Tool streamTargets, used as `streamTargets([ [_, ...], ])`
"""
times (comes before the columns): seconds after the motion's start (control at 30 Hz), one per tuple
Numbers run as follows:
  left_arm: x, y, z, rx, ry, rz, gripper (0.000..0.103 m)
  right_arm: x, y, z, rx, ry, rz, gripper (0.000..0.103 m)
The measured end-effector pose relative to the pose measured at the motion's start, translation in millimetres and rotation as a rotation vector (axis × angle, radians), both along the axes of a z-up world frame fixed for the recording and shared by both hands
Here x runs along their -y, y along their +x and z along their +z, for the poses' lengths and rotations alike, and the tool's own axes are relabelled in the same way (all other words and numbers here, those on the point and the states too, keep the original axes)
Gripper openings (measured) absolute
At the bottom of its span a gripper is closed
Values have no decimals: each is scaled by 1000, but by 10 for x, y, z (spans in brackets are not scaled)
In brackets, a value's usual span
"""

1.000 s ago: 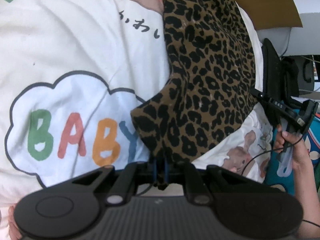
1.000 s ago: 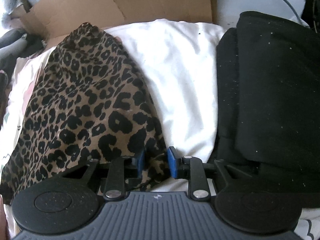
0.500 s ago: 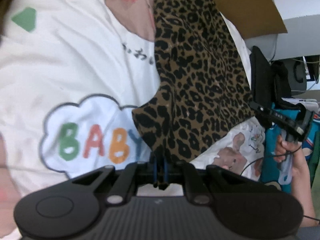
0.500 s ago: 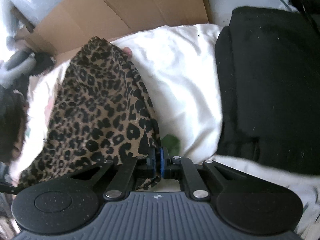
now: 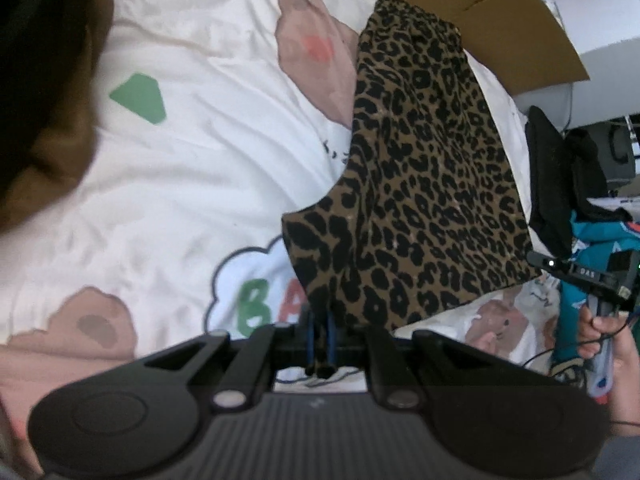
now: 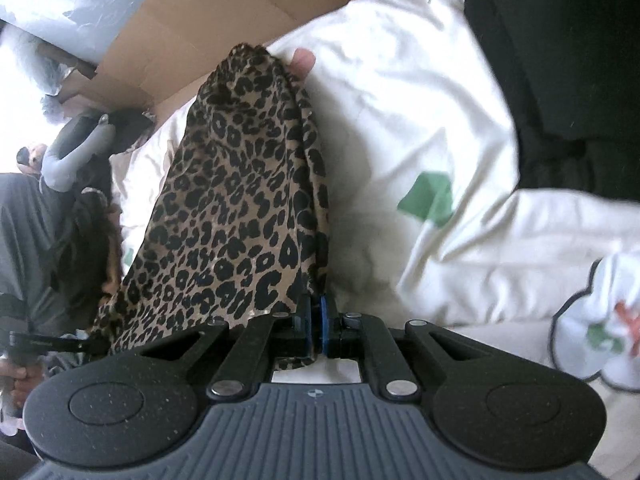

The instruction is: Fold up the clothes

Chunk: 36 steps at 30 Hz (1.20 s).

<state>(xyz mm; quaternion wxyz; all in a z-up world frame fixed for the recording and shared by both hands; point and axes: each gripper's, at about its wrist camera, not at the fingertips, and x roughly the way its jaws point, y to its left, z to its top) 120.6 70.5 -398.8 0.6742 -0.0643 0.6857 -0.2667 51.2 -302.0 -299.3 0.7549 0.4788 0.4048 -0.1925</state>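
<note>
Leopard-print garment (image 5: 420, 184) raised over white bedding (image 5: 180, 184), left hand-held gripper (image 5: 320, 336) and right hand-held gripper (image 6: 316, 320) each clamped on a corner

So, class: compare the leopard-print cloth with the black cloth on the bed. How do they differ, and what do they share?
The leopard-print cloth is brown with black spots; the black cloth is plain. The leopard-print cloth is pinched by the left gripper and the right gripper, both shut on it; the black cloth is untouched. The leopard-print cloth is stretched out; the black cloth lies bunched. Both rest on the white bed cover.
</note>
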Motion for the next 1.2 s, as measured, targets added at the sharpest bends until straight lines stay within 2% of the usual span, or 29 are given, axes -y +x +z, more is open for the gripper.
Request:
streamTargets([
  [0.43,64,-21,-508,-38,16,31,7,-61,-16,-349,-59,7,-8,3],
  [0.6,96,-28,-671,-50,20,40,9,-21,34,-409,-74,19,8,10],
  [0.67,107,-24,-671,-47,19,41,9,14,55,-454,-81,42,7,23],
  [0.87,73,-34,-707,-52,15,46,9,43,109,-566,-61,97,30,27],
  [0.93,90,-25,-676,-53,21,31,8,42,131,-589,-55,105,43,25],
  [0.97,98,-26,-653,-52,20,27,8,39,137,-575,-51,103,52,12],
  [1.0,91,-35,-620,-50,17,25,8,36,144,-560,-48,100,61,6],
  [1.2,42,-31,-360,-40,7,3,7,33,107,-370,-10,86,82,3],
])
